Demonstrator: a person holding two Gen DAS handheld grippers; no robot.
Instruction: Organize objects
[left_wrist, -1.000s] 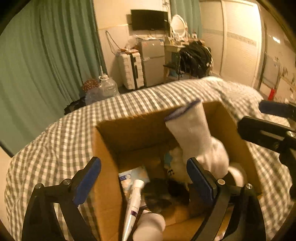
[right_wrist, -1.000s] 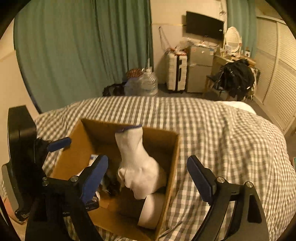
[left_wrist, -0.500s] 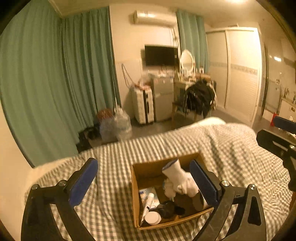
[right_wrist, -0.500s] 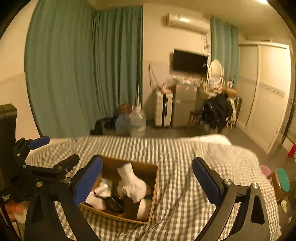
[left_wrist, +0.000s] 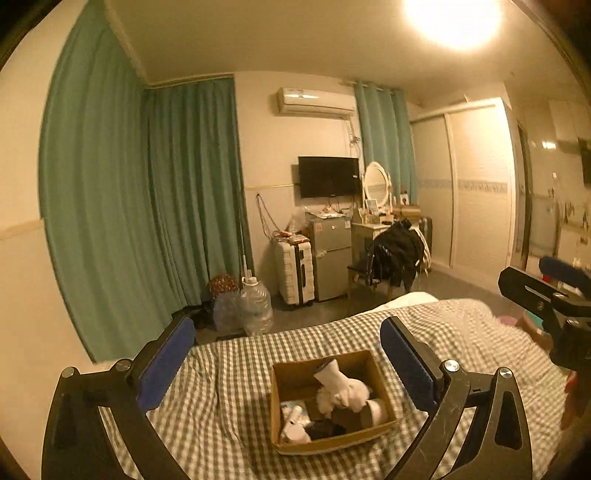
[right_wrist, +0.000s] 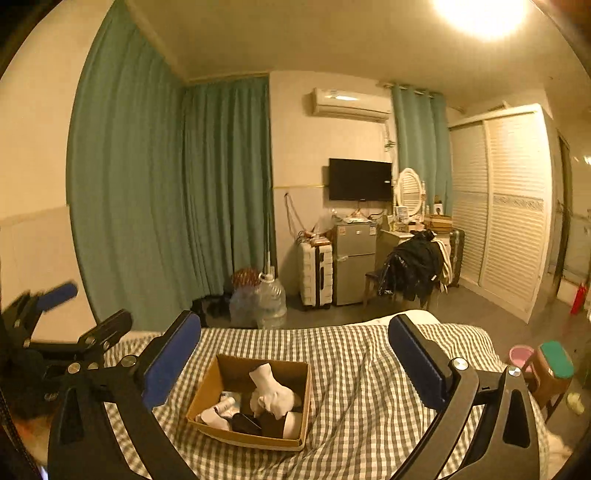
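An open cardboard box sits on the checked bed cover. A white sock stands up out of it, among a white tube, a dark item and other small things. My left gripper is open and empty, held high and well back from the box. My right gripper is open and empty, also high above the bed. Each gripper shows at the edge of the other's view.
Beyond the bed stand green curtains, water bottles, a white suitcase, a small fridge, a chair with dark clothes and a wardrobe. A small stool stands right of the bed.
Both grippers have pulled up and far back from the box, which now looks small. The sock and the other things stay in the box. Both jaws stay open.
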